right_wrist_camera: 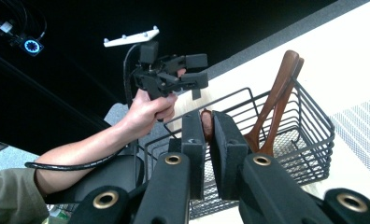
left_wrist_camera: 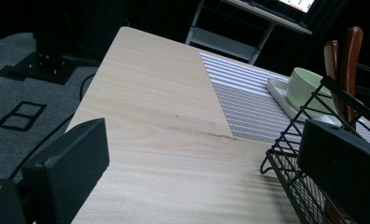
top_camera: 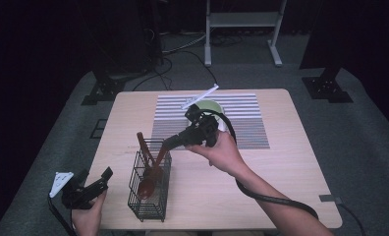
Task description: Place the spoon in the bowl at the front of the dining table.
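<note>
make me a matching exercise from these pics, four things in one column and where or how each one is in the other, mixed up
Things:
1. right gripper
2. left gripper
3. pale green cup
4. wire basket

Places or states:
A. on the white tray over the striped mat
B. jaws open, at the table's near left corner
C. jaws shut on a brown wooden handle
D. standing on the bare wood with wooden utensils inside

Pairs: 1-C, 2-B, 3-A, 4-D
</note>
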Motion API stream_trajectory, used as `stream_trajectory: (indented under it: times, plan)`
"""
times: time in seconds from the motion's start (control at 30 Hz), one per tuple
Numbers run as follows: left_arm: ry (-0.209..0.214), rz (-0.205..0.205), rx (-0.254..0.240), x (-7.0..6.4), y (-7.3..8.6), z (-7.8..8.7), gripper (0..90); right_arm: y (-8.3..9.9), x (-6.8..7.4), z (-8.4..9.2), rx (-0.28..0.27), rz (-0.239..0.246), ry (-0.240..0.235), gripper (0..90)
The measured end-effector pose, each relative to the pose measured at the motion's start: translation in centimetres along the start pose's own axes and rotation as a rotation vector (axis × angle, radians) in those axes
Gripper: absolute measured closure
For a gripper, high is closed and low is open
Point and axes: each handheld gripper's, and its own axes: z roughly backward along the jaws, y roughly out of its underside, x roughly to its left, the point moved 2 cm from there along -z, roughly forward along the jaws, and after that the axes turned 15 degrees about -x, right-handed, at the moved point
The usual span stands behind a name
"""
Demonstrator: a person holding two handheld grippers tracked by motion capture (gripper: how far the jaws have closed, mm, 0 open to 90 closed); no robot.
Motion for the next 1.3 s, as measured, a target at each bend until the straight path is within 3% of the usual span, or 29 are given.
stream_trajectory:
  times: [0.33,0.73,1.3]
  plan:
    - [0.0,-0.004,0.0,0.0,0.1,0.0,1.4,-1.2,-0.1,1.5,-0.033,-0.029,-0.016,83.7]
    - [-0.002,-0.009,0.004,0.0,0.0,0.0,1.4,-1.8,-0.3,4.9,-0.044,-0.052,0.015,83.7]
    - [-0.003,-0.008,-0.001,-0.1,0.1,0.0,1.4,0.0,-2.5,8.6,-0.053,-0.104,0.054,83.7]
